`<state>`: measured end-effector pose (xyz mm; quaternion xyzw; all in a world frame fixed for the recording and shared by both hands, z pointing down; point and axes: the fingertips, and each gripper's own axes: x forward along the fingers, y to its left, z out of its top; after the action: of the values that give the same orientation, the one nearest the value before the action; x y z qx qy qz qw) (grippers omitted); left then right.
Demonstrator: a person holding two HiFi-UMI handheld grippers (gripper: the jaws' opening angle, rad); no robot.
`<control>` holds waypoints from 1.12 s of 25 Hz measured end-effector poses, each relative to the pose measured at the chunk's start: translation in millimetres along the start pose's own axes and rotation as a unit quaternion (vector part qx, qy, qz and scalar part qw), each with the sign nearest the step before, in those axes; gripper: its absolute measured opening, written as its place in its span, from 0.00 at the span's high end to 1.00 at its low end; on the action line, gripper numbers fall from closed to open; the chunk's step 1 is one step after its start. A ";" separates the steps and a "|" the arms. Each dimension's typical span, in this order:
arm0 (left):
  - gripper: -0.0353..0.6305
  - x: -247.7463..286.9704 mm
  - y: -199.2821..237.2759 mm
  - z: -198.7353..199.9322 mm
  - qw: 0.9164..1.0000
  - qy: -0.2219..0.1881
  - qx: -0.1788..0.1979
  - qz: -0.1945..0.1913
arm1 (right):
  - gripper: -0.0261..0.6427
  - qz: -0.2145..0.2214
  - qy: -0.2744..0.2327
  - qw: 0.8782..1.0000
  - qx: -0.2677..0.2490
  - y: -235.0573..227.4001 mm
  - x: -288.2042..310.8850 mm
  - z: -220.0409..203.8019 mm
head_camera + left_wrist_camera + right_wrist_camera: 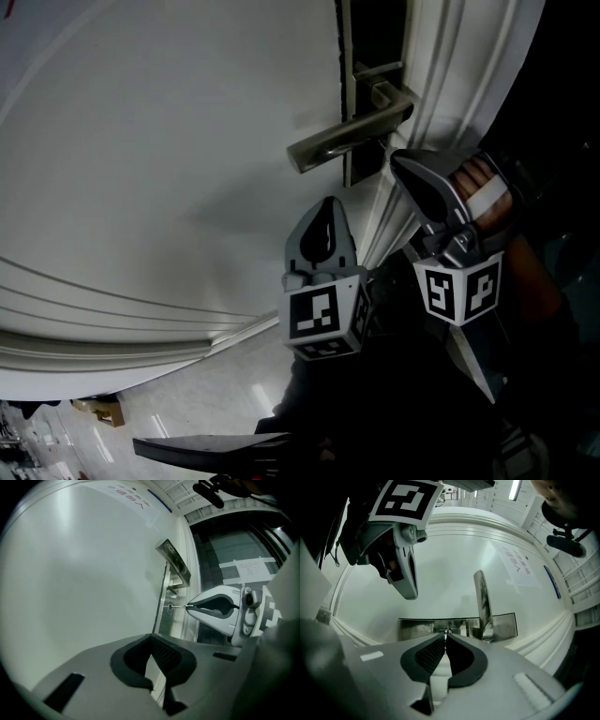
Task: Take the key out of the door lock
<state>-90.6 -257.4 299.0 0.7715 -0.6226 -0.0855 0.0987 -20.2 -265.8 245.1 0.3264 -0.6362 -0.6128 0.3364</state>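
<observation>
A white door carries a metal lever handle on a narrow lock plate. In the left gripper view a thin key sticks out of the lock cylinder under the handle. My right gripper is shut on the key, its tips right at the plate. In the right gripper view only a sliver of the key shows past the closed tips of my right gripper. My left gripper hangs a little below and to the left, off the door. It is shut and empty.
The door frame runs beside the lock edge, with a dark glass pane bearing a paper note past it. A printed sheet is stuck on the door. Tiled floor and a small box lie below.
</observation>
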 end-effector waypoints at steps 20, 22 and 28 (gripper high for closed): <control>0.95 0.5 -1.1 -3.3 1.000 0.000 0.000 0.000 | 0.94 -0.001 0.000 1.000 -0.005 1.1 -2.2 -0.9; 0.95 0.4 -2.2 -3.2 1.000 0.002 -0.002 -0.001 | 0.94 -0.001 0.000 1.000 -0.006 1.0 -2.5 -0.6; 0.95 -0.1 2.2 -7.7 1.000 0.001 0.008 0.006 | 0.94 -0.001 0.000 1.000 -0.007 1.4 -2.9 -0.9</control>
<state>-90.7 -257.3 307.0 0.7689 -0.6275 -0.0794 0.0937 -17.9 -263.8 246.5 0.3250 -0.6317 -0.6175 0.3377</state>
